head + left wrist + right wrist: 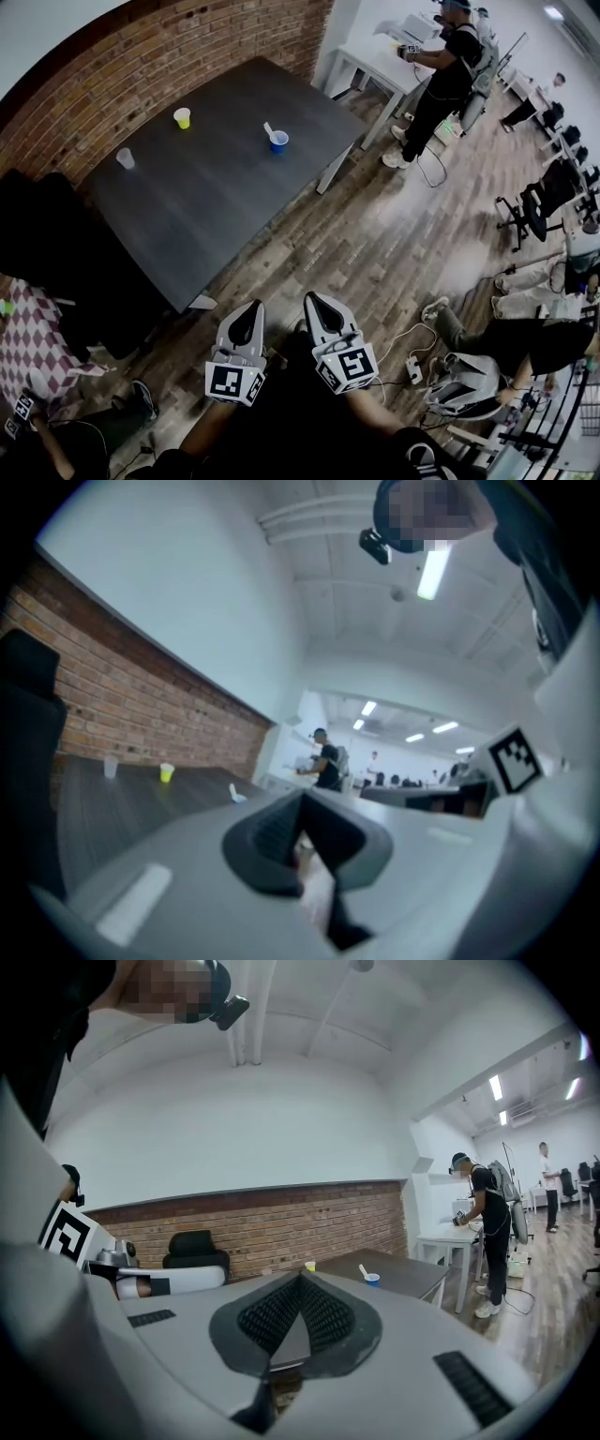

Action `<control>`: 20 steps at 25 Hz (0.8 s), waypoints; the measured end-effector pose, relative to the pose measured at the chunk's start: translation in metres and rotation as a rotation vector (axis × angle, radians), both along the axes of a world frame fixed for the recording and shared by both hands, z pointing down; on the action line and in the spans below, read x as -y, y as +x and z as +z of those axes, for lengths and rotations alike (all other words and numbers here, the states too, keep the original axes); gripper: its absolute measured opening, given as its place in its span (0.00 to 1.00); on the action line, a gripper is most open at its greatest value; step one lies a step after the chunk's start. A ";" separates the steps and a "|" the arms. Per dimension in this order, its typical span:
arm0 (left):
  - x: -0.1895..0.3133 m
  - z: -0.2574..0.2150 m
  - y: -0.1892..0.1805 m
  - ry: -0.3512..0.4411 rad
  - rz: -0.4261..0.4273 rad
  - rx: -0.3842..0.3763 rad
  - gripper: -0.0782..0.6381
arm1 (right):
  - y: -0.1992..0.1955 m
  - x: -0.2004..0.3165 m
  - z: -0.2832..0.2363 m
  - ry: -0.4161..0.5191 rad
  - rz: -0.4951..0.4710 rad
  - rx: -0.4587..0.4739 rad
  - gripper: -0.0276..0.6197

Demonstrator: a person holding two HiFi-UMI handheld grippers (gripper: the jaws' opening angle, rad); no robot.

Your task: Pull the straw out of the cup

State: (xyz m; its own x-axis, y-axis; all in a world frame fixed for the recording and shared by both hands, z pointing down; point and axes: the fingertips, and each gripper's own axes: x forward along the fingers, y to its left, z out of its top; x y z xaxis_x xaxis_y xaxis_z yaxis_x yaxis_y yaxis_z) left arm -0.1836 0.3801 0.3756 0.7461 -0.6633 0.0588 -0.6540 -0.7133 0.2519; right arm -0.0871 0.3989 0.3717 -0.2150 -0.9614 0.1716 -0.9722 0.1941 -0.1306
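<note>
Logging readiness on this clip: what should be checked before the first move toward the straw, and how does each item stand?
1. The white straw stands in the small blue cup: ok.
2. Blue cup upright on the dark grey table, apart from the yellow cup and the clear cup: ok.
3. The left gripper empty: ok.
4. The right gripper empty: ok.
5. Jaws apart for a grasp: not ok, both together.
6. Cup within reach: not ok, both grippers well short of the table.

Yellow cup and a seemingly clear cup stand apart on dark table
</note>
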 end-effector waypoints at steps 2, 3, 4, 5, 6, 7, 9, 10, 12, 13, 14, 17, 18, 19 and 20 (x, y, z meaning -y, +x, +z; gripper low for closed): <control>0.001 0.002 0.004 -0.010 0.000 0.000 0.11 | 0.004 0.003 0.004 -0.005 0.002 0.010 0.05; 0.004 0.003 0.007 -0.010 0.000 0.004 0.11 | 0.007 0.006 0.006 -0.007 0.002 0.016 0.05; 0.007 0.004 0.011 -0.009 -0.001 0.010 0.11 | 0.011 0.011 0.008 -0.007 0.001 0.021 0.05; 0.013 0.005 0.015 -0.007 -0.002 0.015 0.11 | 0.015 0.016 0.008 -0.006 0.001 0.024 0.05; 0.018 0.005 0.020 -0.005 -0.004 0.018 0.11 | 0.020 0.022 0.009 -0.005 -0.002 0.023 0.05; 0.025 0.006 0.025 -0.004 -0.007 0.019 0.11 | 0.024 0.028 0.009 -0.003 -0.007 0.022 0.05; 0.037 0.005 0.037 0.000 -0.016 0.017 0.11 | 0.034 0.040 0.010 0.004 -0.024 0.017 0.05; 0.043 0.005 0.044 0.004 -0.020 0.020 0.11 | 0.041 0.047 0.010 0.007 -0.031 0.013 0.05; 0.059 0.003 0.061 0.011 -0.028 0.028 0.11 | 0.055 0.063 0.008 0.010 -0.043 0.011 0.05; 0.067 0.002 0.069 0.012 -0.033 0.027 0.11 | 0.063 0.072 0.008 0.011 -0.050 0.009 0.05; 0.075 0.001 0.077 0.013 -0.038 0.026 0.11 | 0.070 0.079 0.006 0.012 -0.058 0.006 0.05; 0.097 -0.002 0.101 0.014 -0.055 0.026 0.11 | 0.092 0.101 0.004 0.015 -0.084 -0.007 0.05; 0.103 -0.003 0.110 0.013 -0.061 0.026 0.11 | 0.100 0.107 0.004 0.013 -0.090 -0.007 0.05; 0.109 -0.005 0.118 0.014 -0.067 0.026 0.11 | 0.108 0.112 0.004 0.011 -0.094 -0.007 0.05; 0.114 -0.006 0.126 0.018 -0.074 0.025 0.11 | 0.117 0.118 0.004 0.010 -0.098 -0.007 0.05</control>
State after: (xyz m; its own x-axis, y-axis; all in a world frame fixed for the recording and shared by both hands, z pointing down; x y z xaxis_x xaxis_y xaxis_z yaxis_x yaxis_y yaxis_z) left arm -0.0576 0.2664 0.3691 0.6932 -0.7178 0.0645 -0.7112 -0.6669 0.2224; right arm 0.0298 0.2813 0.3758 -0.3066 -0.9376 0.1638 -0.9495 0.2893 -0.1211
